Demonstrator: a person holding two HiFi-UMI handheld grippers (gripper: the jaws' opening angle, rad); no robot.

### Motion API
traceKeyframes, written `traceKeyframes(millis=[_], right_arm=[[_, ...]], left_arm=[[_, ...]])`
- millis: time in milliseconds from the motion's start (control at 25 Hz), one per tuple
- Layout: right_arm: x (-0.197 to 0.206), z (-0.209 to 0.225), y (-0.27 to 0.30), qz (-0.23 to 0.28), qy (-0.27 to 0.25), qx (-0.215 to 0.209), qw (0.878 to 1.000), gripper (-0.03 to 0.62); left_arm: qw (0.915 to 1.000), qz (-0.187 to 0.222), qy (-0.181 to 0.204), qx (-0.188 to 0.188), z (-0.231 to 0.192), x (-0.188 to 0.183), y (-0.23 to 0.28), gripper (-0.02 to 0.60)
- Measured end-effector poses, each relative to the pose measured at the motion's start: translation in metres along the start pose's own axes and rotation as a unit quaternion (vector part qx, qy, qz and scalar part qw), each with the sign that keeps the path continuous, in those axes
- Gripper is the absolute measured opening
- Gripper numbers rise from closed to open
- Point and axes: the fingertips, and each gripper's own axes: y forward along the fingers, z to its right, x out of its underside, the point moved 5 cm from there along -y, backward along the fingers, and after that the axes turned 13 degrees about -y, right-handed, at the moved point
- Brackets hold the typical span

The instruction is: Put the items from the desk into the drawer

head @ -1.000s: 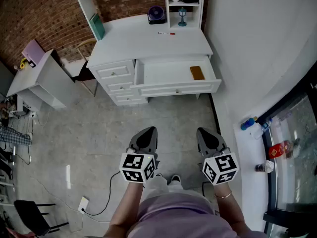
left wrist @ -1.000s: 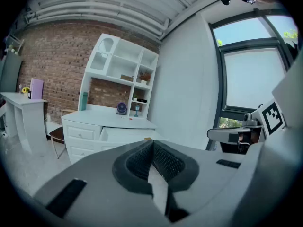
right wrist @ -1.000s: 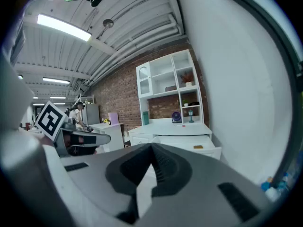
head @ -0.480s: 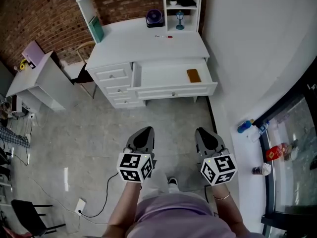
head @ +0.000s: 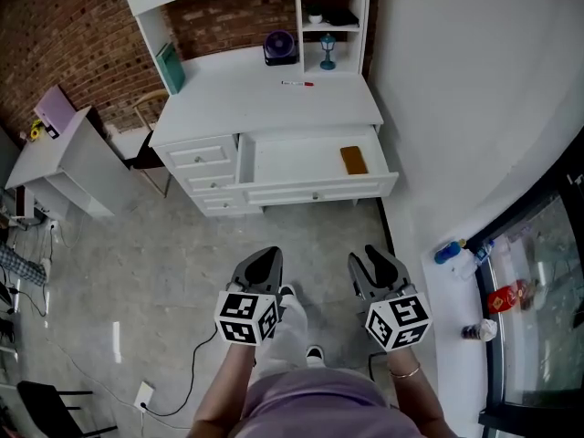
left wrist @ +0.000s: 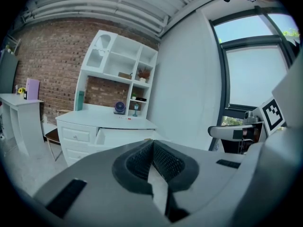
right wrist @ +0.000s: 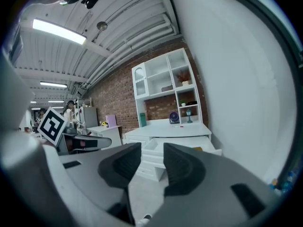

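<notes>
The left gripper (left wrist: 152,148) is clenched, jaws meeting on nothing. The right gripper (right wrist: 152,157) is released, jaws slightly apart and empty. The desk (head: 265,99) stands well ahead of both. Its drawer (head: 301,162) is open toward them, with a brown item (head: 354,160) at its right end. Farther off, on the desktop, are a pen (head: 297,84) and a fan (head: 279,47).
</notes>
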Motion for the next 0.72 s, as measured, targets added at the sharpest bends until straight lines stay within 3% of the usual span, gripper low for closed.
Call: traceKeyframes(millis=[720], right_arm=[[-0.039,0.069,0.199,-0.031,-0.002,0.006,0.999,0.169]], left_arm=[[0.9996,-0.020,0.002,0.019,-0.107,-0.090,0.161,-0.002]])
